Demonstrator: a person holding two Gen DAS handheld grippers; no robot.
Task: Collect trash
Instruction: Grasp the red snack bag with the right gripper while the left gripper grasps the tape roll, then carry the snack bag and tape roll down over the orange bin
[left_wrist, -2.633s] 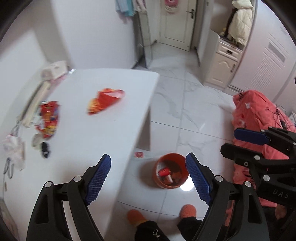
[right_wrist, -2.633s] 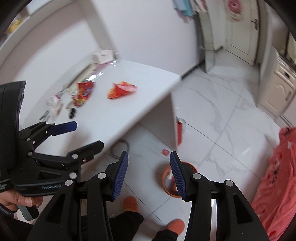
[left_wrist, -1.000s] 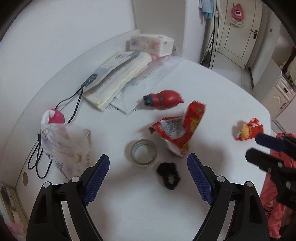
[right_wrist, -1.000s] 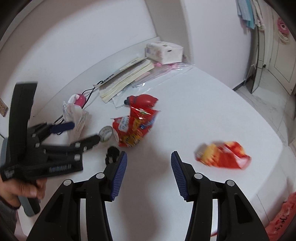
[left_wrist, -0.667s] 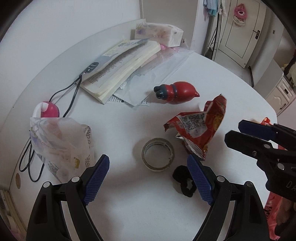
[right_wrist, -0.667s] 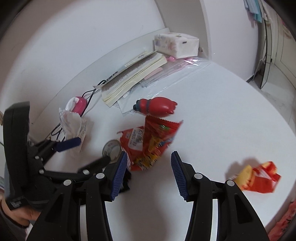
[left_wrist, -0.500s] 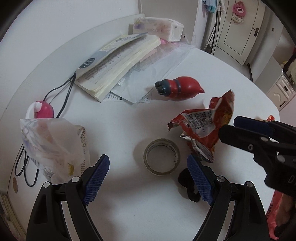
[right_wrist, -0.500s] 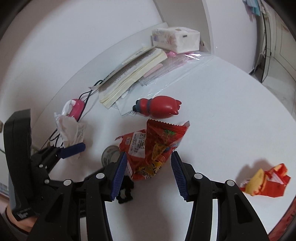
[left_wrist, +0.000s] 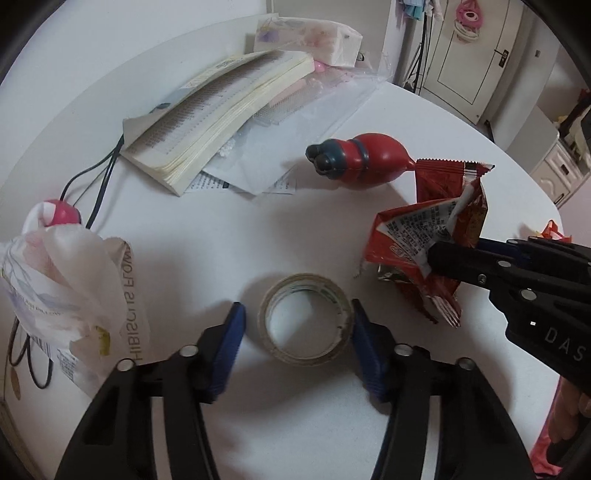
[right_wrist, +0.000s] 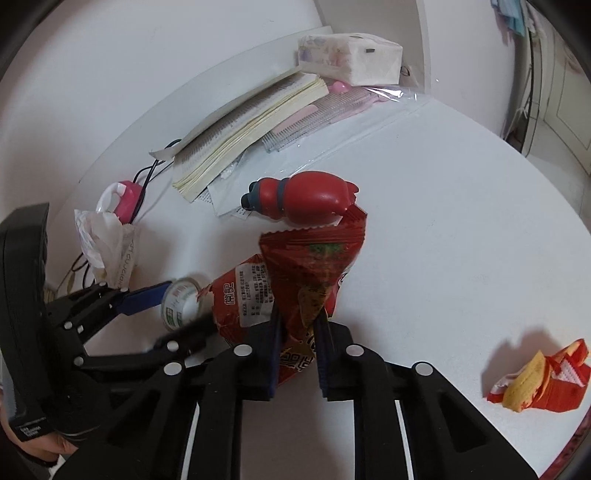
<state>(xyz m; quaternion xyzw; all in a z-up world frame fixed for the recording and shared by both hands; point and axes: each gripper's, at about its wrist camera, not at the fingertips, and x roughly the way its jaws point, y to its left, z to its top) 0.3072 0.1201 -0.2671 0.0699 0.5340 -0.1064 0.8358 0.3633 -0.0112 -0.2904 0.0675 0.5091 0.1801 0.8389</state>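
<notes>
A crumpled red snack wrapper (right_wrist: 306, 258) stands on the white table (right_wrist: 461, 258). My right gripper (right_wrist: 298, 325) is closing, and its pads pinch the wrapper's lower part. In the left wrist view the same wrapper (left_wrist: 413, 229) is nipped by the right gripper (left_wrist: 436, 254) coming in from the right. My left gripper (left_wrist: 295, 317) is closing around a roll of clear tape (left_wrist: 306, 356). Its right pad is at the roll's edge, and a gap shows beside the left pad. A second red-and-yellow wrapper (right_wrist: 539, 384) lies near the table's right edge.
A red bottle-shaped toy (left_wrist: 362, 162) lies just behind the wrapper. Farther back are an open book (left_wrist: 221, 110), a tissue pack (left_wrist: 306, 37) and clear plastic sheets. A white plastic bag (left_wrist: 62, 280), a pink object and dark cables sit at the left.
Both grippers came down closer to the table. The left jaws narrowed around the tape roll. The right jaws moved onto the red wrapper and closed on it.
</notes>
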